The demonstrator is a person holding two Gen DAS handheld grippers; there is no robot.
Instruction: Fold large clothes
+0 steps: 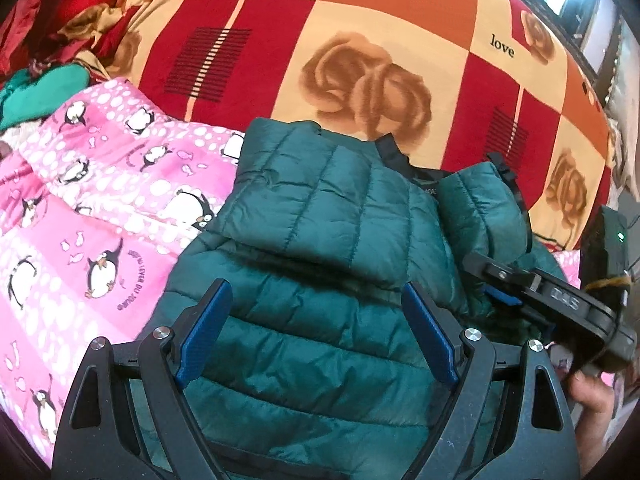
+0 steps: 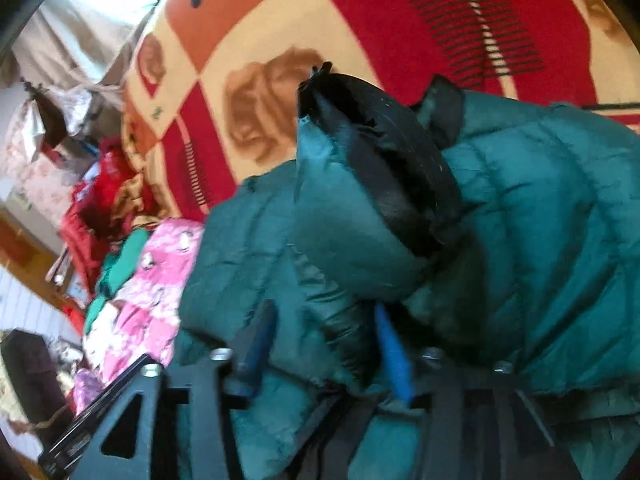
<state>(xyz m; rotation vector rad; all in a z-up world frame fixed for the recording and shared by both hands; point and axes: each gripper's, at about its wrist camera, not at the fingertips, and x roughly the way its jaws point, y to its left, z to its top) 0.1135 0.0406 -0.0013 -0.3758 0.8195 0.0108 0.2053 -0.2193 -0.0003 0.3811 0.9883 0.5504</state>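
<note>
Bedspread of red, orange and cream squares, printed "love", under a green puffer jacket.

Left gripper [image 1: 316,330] hovers spread wide over the jacket [image 1: 320,240], holding nothing. Right gripper [image 2: 324,344] has jacket fabric bunched between its blue pads [image 2: 394,354]. Pink penguin quilt [image 1: 92,208] lies touching the jacket's left edge; the bedspread [image 1: 360,40] stretches beyond.

Jacket [image 1: 320,240] lies on bedspread [image 1: 360,40], quilt [image 1: 80,200] to its left

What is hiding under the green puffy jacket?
The green puffy jacket lies on a pink penguin blanket and a rose-patterned bedsheet. Anything else beneath the jacket is covered.
</note>
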